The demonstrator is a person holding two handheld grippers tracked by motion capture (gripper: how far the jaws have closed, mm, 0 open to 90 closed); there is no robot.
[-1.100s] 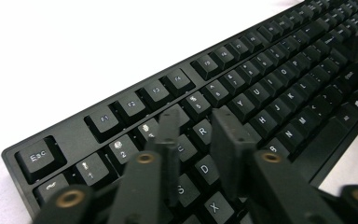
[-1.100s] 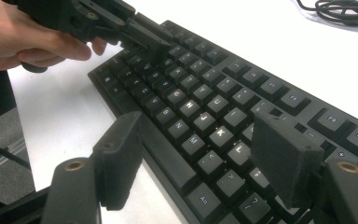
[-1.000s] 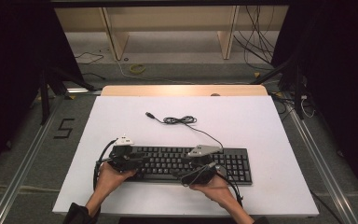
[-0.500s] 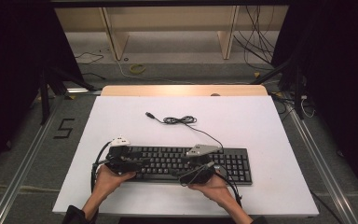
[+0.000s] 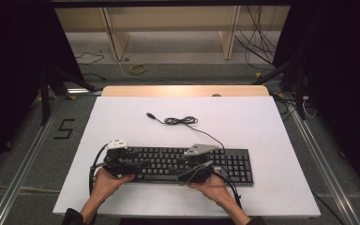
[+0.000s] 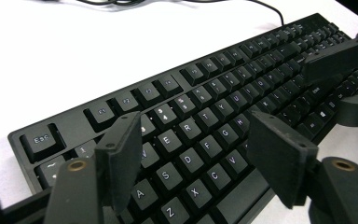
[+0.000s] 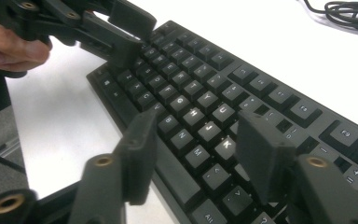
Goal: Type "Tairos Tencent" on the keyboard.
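Over the keyboard [image 5: 187, 164], the left gripper [image 6: 200, 163] has just been opening and the right gripper [image 7: 196, 154] closing; both stand released, empty, apparently between key presses.

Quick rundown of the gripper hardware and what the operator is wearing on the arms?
Both grippers are black. The left gripper has a white block on top, the right gripper a grey three-cornered plate. Fingers are flat black rectangular pads on arms with brass-coloured pivot holes. A black cable trails from each. Dark sleeve cuffs show at the forearms.
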